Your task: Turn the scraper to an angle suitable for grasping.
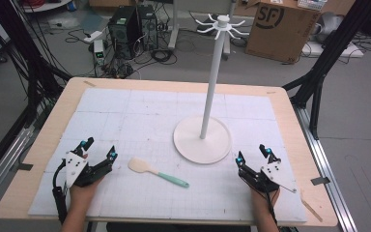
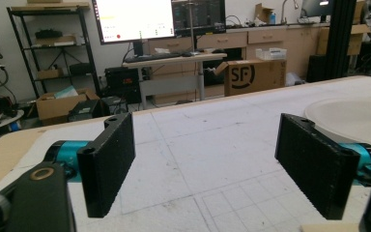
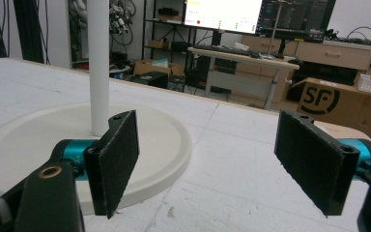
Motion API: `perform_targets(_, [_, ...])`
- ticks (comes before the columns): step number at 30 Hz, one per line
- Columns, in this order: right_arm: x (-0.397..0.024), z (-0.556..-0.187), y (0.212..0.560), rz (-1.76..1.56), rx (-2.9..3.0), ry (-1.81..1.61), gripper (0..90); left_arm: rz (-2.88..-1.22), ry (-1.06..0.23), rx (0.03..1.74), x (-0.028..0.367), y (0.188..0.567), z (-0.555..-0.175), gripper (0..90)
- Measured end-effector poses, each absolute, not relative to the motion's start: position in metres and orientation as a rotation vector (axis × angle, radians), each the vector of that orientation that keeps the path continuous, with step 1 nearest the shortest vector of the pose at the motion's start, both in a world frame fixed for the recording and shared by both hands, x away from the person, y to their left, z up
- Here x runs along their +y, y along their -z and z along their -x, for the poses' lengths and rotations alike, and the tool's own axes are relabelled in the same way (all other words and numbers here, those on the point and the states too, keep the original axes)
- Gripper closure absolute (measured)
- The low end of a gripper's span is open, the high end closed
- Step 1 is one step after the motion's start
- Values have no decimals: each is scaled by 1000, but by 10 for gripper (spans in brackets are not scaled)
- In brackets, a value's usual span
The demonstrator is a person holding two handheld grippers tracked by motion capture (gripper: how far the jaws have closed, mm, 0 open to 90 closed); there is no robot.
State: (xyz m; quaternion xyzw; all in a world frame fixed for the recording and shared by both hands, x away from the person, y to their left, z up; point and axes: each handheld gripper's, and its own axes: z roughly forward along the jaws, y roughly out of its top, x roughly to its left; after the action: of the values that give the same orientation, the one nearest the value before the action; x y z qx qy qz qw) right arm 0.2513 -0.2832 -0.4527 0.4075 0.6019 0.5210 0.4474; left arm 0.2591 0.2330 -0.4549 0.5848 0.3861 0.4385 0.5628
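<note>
On the tabletop (image 1: 280, 116), a spatula (image 1: 157, 172) lies untouched between the left gripper (image 1: 98, 150) and right gripper (image 1: 254, 153), fingers wide open, empty; nothing hangs on the stand (image 1: 207, 111) yet.

A lab: computer towers (image 1: 133, 24), floor cables (image 1: 162, 53), monitors (image 2: 135, 19), shelving (image 2: 53, 48).

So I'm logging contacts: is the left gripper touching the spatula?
Apart. The high view shows bare mat between the left gripper and the spatula.
</note>
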Motion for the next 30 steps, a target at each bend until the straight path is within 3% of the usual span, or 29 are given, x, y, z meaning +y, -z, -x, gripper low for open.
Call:
perform_targets(7, [-283,-251,453,-1010,1487,-1295,235,-1386,-1040,918,232,455,-260,228])
perform_targets(12, [-283,-251,453,-1006,1488,-1296,235,-1362,-1091,1037,229,453,-263,220])
perform_targets(21, [-283,-250,453,-999,1487,-1300,235,-1385,-1097,1026,228,453,-263,205])
perform_targets(22, [-283,-250,453,-997,1488,-1297,235,-1388,-1098,1026,228,453,-262,331])
perform_targets(23, [-283,-250,453,-996,1489,-1295,235,-1399,-1094,1019,228,453,-262,403])
perform_targets(27, [-283,-251,453,-1001,1494,-1295,237,-1446,-1052,996,227,452,-261,518])
perform_targets(30, [-283,-251,453,-995,1494,-1293,239,-1513,-982,975,225,449,-262,544])
